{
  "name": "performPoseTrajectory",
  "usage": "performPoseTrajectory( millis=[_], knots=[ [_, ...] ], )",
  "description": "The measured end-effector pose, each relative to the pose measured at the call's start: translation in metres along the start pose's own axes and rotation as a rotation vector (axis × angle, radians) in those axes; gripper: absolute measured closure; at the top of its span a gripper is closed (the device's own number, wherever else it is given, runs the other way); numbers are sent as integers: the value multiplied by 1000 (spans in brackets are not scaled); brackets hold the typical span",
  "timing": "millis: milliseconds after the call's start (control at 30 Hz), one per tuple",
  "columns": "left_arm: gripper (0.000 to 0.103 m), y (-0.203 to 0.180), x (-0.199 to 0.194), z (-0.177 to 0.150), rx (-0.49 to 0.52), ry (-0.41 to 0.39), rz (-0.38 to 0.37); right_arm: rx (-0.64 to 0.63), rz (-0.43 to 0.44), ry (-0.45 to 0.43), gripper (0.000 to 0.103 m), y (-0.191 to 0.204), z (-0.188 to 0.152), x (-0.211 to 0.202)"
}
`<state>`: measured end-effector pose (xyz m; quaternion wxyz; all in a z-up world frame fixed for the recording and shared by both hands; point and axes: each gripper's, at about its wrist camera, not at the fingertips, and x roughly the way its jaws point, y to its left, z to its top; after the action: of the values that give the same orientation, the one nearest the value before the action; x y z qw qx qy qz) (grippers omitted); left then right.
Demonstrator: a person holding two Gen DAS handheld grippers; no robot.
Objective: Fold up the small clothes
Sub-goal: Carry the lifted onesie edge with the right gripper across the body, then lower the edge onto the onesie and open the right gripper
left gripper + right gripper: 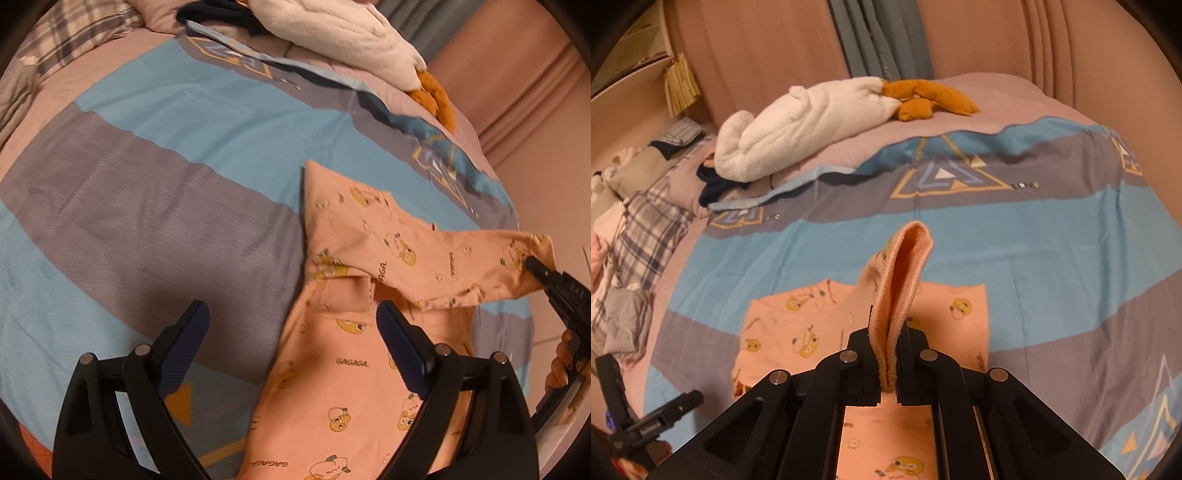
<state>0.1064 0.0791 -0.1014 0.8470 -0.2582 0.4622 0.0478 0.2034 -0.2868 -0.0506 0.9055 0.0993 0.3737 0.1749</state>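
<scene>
Blue and grey striped cotton covers the bed [147, 155], and a peach garment [332, 369] printed with little yellow cartoon faces lies spread on it, near the front edge. A white plush toy [805, 125] with orange feet rests at the far side, well apart from the garment. The left gripper [293, 339] hovers over the garment's folded middle with its fingers wide apart, nothing between them. The right gripper [888, 373] has its fingers pressed together on the garment's sleeve cuff [905, 266] (the cuff loops up above the fingers), holding the sleeve lifted off the bed.
</scene>
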Motion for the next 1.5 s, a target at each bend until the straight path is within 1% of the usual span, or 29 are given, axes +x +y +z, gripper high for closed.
performPoseTrajectory(
  millis=[167, 233, 300, 500, 733, 867, 1200, 1500],
  knots=[
    [18, -12, 24, -2, 16, 45, -15, 26, -3, 21, 97, -11, -5, 6],
    [22, -15, 34, -1, 26, 53, 5, 29, -6, 28, 97, -14, -6, 8],
    [25, -15, 44, 0, 24, 53, 45, 37, -9, 37, 97, -17, -8, 12],
    [26, -2, 63, 3, -14, 62, 89, 54, -26, 61, 97, -28, -13, 19],
    [26, 3, 62, 4, -31, 32, 104, 85, -54, 81, 97, -44, -20, 24],
    [26, 2, 62, 1, -17, 23, 114, 86, -77, 108, 97, -51, -27, 30],
    [25, 3, 65, 2, -11, 18, 118, 107, -101, 161, 97, -63, -39, 43],
    [25, 6, 65, 5, -26, 22, 104, 122, -111, 197, 97, -69, -50, 54]
  ],
)
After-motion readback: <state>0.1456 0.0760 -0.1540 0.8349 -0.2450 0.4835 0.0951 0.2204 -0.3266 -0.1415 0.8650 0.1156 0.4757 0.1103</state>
